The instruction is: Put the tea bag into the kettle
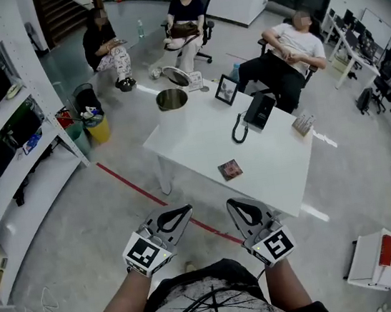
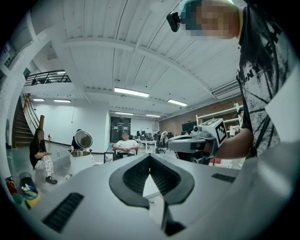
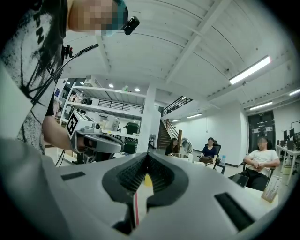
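Observation:
A white kettle (image 1: 173,108) with its lid tipped open stands on the far left corner of the white table (image 1: 277,169). It also shows in the left gripper view (image 2: 79,162) and the right gripper view (image 3: 181,155). A small square tea bag packet (image 1: 230,170) lies flat near the table's front edge. My left gripper (image 1: 186,210) and right gripper (image 1: 232,203) hang side by side over the floor, short of the table. Both are shut, with nothing between their jaws (image 2: 150,156) (image 3: 148,155).
On the table lie a black desk phone (image 1: 255,114), a picture frame (image 1: 226,89) and a small stand (image 1: 303,123). Three people sit on chairs beyond it. White shelving (image 1: 18,176) runs along the left, with bins (image 1: 96,129) beside it. A red floor line (image 1: 135,189) passes under the table.

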### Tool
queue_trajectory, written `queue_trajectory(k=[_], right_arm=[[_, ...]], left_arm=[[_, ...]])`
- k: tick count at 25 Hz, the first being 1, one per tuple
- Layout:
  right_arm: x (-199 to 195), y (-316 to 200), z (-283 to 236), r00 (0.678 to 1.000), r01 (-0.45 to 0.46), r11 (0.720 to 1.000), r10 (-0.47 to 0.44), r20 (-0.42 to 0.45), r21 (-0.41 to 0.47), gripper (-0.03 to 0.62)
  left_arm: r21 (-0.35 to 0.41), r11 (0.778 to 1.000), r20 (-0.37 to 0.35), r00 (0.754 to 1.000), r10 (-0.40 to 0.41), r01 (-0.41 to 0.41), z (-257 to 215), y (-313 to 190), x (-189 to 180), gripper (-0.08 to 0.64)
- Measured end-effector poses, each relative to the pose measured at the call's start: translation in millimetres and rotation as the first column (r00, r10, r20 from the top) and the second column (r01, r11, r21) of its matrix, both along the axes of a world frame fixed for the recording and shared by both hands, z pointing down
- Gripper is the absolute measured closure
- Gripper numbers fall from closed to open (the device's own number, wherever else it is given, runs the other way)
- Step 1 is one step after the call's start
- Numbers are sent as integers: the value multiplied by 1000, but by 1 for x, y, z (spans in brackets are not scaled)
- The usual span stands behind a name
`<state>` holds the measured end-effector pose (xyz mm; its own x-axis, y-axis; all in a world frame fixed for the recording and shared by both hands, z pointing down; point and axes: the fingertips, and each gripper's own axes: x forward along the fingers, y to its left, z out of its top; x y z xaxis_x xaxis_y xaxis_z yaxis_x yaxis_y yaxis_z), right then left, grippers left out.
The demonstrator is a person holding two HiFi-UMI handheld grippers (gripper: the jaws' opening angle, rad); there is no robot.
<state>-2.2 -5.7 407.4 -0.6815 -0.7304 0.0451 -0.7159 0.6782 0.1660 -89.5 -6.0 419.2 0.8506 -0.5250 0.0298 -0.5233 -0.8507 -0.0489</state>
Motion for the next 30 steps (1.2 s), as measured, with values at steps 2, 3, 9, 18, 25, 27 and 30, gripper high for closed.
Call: queue_trajectory(k=[2, 3, 9, 18, 25, 27, 30], right_arm=[[-2, -5, 3, 1000, -4, 1000, 4, -4, -5, 581], [-2, -7, 5, 1000, -8, 1000, 8, -6, -9, 581], [5, -20, 9, 999, -36, 999, 36, -5, -37, 581], [28, -59, 20, 997, -71, 995, 71, -11, -65, 581], [51, -107, 26, 997, -76, 995, 74, -31, -71, 581], [57, -118, 30, 997, -68, 995, 66, -31, -70, 581], [72, -135, 41, 996, -85, 990, 81, -40, -113, 581]], left_arm=[[2, 1000, 2, 1000, 2, -2, 2, -6, -3, 551], [2, 1000, 2, 1000, 4, -4, 3, -9, -4, 552], [-9, 999, -9, 999, 38, -38, 6, -23, 5, 552], [-25, 998, -2, 998, 57, -57, 14, -62, 23, 552], [-37, 996, 8, 997, 82, -82, 17, -106, 53, 552], [-43, 995, 9, 996, 92, -91, 20, -118, 63, 552], [-60, 993, 12, 994, 105, -104, 24, -135, 77, 552]])
